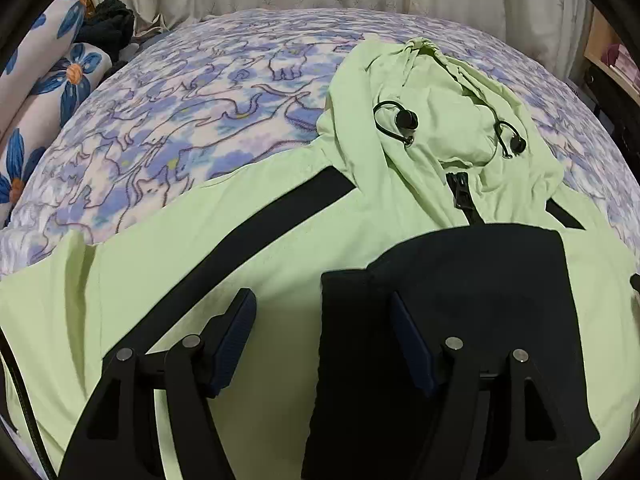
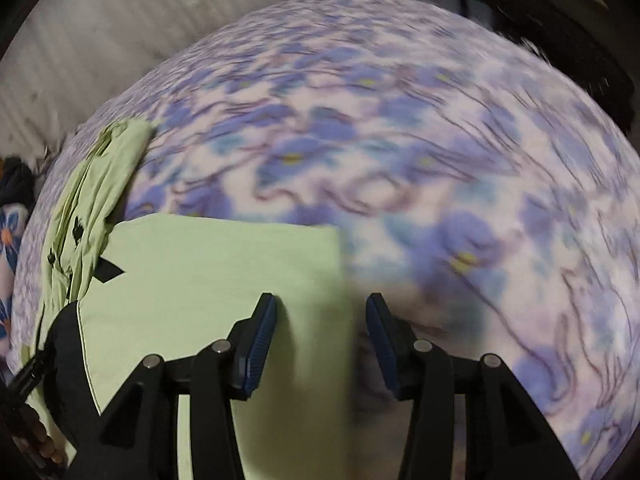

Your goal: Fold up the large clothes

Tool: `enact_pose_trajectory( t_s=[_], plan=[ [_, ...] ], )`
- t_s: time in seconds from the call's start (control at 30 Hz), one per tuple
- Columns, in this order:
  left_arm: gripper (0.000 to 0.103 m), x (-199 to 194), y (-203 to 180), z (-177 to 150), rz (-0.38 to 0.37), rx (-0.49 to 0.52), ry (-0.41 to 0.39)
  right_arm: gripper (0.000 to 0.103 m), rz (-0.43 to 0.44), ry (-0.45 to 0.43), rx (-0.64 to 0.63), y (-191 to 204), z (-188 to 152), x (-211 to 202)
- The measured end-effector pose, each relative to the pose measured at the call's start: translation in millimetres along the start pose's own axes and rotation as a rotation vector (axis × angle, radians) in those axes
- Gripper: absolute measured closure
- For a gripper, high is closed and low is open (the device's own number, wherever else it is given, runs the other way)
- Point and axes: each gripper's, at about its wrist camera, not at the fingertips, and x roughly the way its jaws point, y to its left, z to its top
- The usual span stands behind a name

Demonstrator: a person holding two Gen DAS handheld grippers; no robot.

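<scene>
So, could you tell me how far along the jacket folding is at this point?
Partly done: the light green hooded jacket lies front up on the floral blanket, with a black part already on its chest and its right edge looking folded straight. Nothing is in hand; the left tool and right tool are open above it. The hood and body folds remain.
</scene>
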Motion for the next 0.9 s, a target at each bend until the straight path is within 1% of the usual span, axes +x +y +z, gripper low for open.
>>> enact_pose_trajectory(
  t_s=[0.1,0.2,0.5,0.67,0.8,0.9],
  plan=[
    [0.035,-7.2,3.0,-3.7,-0.004,-0.018,0.013,0.056,0.000,-0.003,0.010,-4.7,-6.8,-10.0],
    [0.035,-20.1,5.7,-8.7,-0.010,-0.035,0.020,0.056,0.012,-0.004,0.009,-1.2,-14.7,-22.0],
    [0.035,-76.4,10.7,-31.7,-0.010,-0.017,-0.015,0.056,0.026,-0.014,-0.056,20.7,-43.3,-56.6],
    [0.035,-96.6,10.3,-52.6,-0.006,0.007,-0.022,0.056,0.036,-0.006,-0.095,30.3,-64.8,-67.7],
    [0.035,-103.9,9.0,-69.5,-0.006,0.015,-0.015,0.056,0.044,0.008,-0.111,34.5,-82.9,-73.0],
    [0.035,-108.6,8.8,-88.3,-0.010,0.013,0.003,0.056,0.054,0.021,-0.115,35.9,-98.8,-75.9]
  ],
)
